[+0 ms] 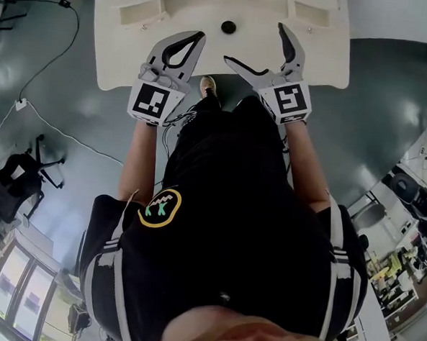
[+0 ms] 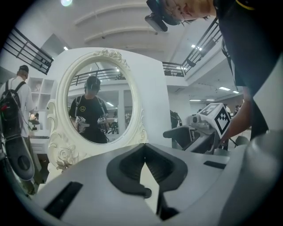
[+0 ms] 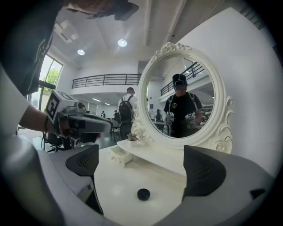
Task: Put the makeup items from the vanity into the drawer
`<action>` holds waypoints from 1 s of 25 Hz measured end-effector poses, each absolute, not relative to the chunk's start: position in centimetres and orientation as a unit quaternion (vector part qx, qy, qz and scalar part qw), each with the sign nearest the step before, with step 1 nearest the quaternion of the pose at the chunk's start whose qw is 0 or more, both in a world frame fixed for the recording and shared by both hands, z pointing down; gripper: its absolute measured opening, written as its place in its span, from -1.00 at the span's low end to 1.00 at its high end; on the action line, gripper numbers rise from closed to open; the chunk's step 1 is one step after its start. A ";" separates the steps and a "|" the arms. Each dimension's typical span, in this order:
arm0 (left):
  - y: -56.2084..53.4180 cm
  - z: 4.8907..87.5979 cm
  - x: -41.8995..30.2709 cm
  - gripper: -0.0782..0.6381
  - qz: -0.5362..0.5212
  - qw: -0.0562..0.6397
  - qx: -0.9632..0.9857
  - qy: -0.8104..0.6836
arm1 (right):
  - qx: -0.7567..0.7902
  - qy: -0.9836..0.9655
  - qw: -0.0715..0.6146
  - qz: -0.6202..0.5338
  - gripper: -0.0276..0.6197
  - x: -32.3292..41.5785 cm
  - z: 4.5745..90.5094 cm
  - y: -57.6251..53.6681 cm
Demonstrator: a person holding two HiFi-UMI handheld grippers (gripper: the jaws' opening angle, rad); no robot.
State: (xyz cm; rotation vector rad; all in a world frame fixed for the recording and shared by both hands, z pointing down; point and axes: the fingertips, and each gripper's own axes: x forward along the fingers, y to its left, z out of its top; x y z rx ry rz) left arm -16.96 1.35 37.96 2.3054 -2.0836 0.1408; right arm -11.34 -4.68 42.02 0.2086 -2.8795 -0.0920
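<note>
Right gripper view: right claw (image 3: pixel 143 165) spread wide, lined up on the black compact (image 3: pixel 143 194) at lower centre on the counter (image 3: pixel 117 185), probably to straddle it; left claw (image 1: pixel 198 37) pinched together, empty, apparently spare.

My head feed looks steeply down past the wearer's torso, with the table (image 1: pixel 113 45) at the top edge of the frame and both tongs in front of it. The feed on the left tongs (image 1: pixel 198 37) sits low behind its jaws, tilted upward, close to the oval mirror (image 2: pixel 99 106). The feed on the right tongs (image 1: pixel 255 42) faces that same mirror from farther back and off to one side, looking level across the table top. I get the small black disc (image 3: pixel 143 194) there and overhead.
</note>
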 end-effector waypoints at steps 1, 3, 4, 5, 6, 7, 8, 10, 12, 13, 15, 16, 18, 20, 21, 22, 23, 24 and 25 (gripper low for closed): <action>1.0 38.1 -17.3 -0.73 0.043 0.017 0.741 -0.670 | 0.071 -0.988 0.131 -0.031 0.93 -11.7 42.6 -5.0; 0.3 38.5 -17.8 -0.73 0.044 0.021 0.739 -0.672 | 0.067 -0.987 0.142 -0.029 0.93 -12.4 44.1 -5.6; -0.1 38.7 -18.0 -0.73 0.047 0.023 0.738 -0.673 | 0.065 -0.987 0.147 -0.028 0.93 -12.8 44.8 -6.0; -0.5 38.8 -18.2 -0.73 0.048 0.024 0.736 -0.675 | 0.062 -0.986 0.153 -0.026 0.93 -13.3 45.5 -6.4; -0.9 38.8 -18.3 -0.73 0.046 0.027 0.733 -0.678 | 0.060 -0.985 0.158 -0.022 0.93 -13.8 46.3 -6.8; -1.2 38.7 -18.5 -0.73 0.044 0.029 0.731 -0.680 | 0.058 -0.985 0.164 -0.018 0.93 -14.3 47.1 -7.2; -1.4 38.7 -18.5 -0.73 0.043 0.031 0.730 -0.682 | 0.055 -0.984 0.170 -0.016 0.93 -14.8 47.9 -7.5; -1.7 38.7 -18.6 -0.73 0.046 0.032 0.728 -0.684 | 0.049 -0.982 0.184 -0.015 0.93 -15.7 49.8 -8.0; -1.8 38.8 -18.8 -0.73 0.050 0.035 0.725 -0.686 | 0.043 -0.978 0.202 -0.014 0.93 -16.5 52.0 -8.3; -1.9 38.8 -18.8 -0.73 0.052 0.036 0.724 -0.687 | 0.040 -0.976 0.213 -0.013 0.93 -16.9 53.2 -8.4; -1.9 38.9 -18.9 -0.73 0.054 0.037 0.720 -0.690 | 0.035 -0.971 0.237 -0.011 0.93 -17.5 55.9 -8.6; -1.9 38.9 -19.0 -0.73 0.055 0.038 0.719 -0.692 | 0.033 -0.968 0.248 -0.009 0.93 -17.8 57.2 -8.8; -2.0 39.0 -19.0 -0.73 0.056 0.039 0.717 -0.694 | 0.030 -0.962 0.270 -0.005 0.93 -18.3 59.5 -9.0; -2.0 39.0 -19.2 -0.73 0.055 0.040 0.715 -0.696 | 0.026 -0.957 0.288 -0.001 0.91 -18.8 61.3 -9.1; -2.0 39.0 -19.2 -0.73 0.055 0.040 0.714 -0.697 | 0.024 -0.955 0.297 0.001 0.91 -18.9 62.2 -9.1; -2.0 39.0 -19.3 -0.73 0.056 0.040 0.713 -0.698 | 0.021 -0.952 0.306 0.002 0.91 -19.1 62.9 -9.1; -2.0 39.1 -19.3 -0.73 0.057 0.041 0.712 -0.699 | 0.019 -0.949 0.314 0.003 0.90 -19.2 63.6 -9.1; -1.9 39.1 -19.3 -0.73 0.058 0.041 0.711 -0.699 | 0.019 -0.946 0.322 0.004 0.90 -19.3 64.2 -9.2; -1.9 39.1 -19.3 -0.73 0.058 0.042 0.711 -0.700 | 0.019 -0.944 0.330 0.007 0.90 -19.3 64.8 -9.3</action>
